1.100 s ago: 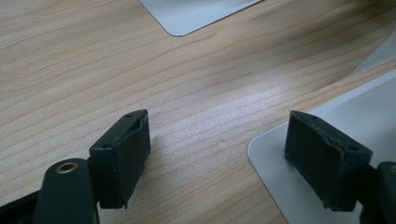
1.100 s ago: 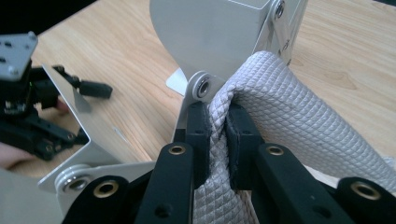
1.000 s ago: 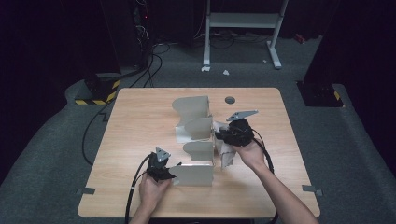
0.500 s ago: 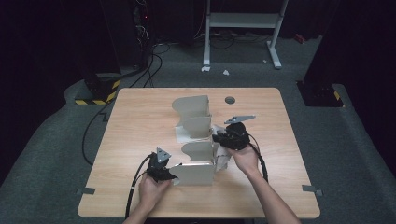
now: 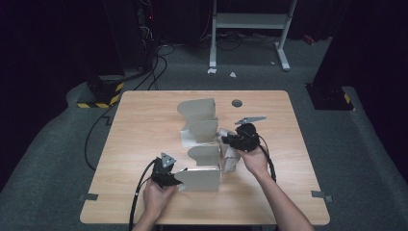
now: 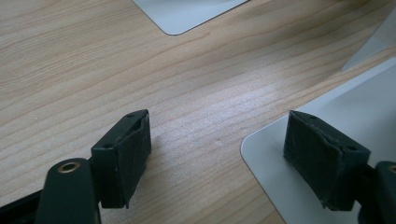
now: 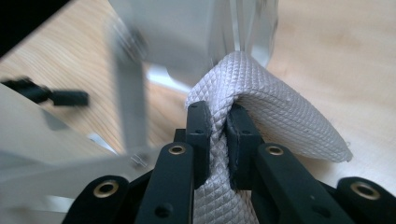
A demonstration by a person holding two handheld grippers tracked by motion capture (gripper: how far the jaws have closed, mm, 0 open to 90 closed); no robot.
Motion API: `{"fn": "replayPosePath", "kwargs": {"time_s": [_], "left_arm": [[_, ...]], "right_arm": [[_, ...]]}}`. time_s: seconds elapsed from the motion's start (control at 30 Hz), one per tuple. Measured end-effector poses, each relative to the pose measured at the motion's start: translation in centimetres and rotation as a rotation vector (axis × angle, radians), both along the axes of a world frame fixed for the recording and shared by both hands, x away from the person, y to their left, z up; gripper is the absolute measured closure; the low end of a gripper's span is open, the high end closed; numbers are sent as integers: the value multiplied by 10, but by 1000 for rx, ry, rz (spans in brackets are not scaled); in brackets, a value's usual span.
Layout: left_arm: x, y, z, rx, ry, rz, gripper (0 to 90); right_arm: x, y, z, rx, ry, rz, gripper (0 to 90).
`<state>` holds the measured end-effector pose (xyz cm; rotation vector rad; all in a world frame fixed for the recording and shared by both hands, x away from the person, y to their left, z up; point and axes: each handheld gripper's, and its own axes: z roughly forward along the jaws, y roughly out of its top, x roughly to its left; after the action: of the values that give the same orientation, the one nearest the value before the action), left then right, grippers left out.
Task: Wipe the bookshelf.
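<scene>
Right gripper (image 7: pixel 215 135) is pinching the white cloth (image 7: pixel 280 112) at frame centre; left gripper (image 6: pixel 219 154), gaping wide, should be steadying the grey divider rack (image 5: pixel 199 179).

The table (image 5: pixel 144 144) is evenly lit from above while surroundings stay dark. Glare is seen at twelve o'clock; the rack (image 7: pixel 154 42) is blurred.
</scene>
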<state>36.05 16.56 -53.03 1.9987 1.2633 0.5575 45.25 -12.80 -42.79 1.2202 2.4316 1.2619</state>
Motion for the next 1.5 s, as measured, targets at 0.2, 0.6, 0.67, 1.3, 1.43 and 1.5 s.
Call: {"fn": "replayPosePath", "kwargs": {"time_s": [0.2, 0.6, 0.67, 1.3, 1.43, 1.5], "left_arm": [[0, 0, 0, -1, 0, 1, 234], [0, 0, 0, -1, 0, 0, 236], [0, 0, 0, 1, -1, 1, 238], [0, 0, 0, -4, -2, 6, 243], [0, 0, 0, -5, -1, 3, 243], [0, 0, 0, -7, -1, 2, 243]], "right_arm": [[-6, 8, 27, 20, -77, 23, 819], [14, 20, -21, -67, 40, 20, 819], [18, 20, -20, -60, 43, 14, 818], [3, 23, 13, -51, -42, 58, 819], [-7, 26, 10, -62, -41, 88, 819], [-14, 29, 8, -81, -45, 102, 821]]}}
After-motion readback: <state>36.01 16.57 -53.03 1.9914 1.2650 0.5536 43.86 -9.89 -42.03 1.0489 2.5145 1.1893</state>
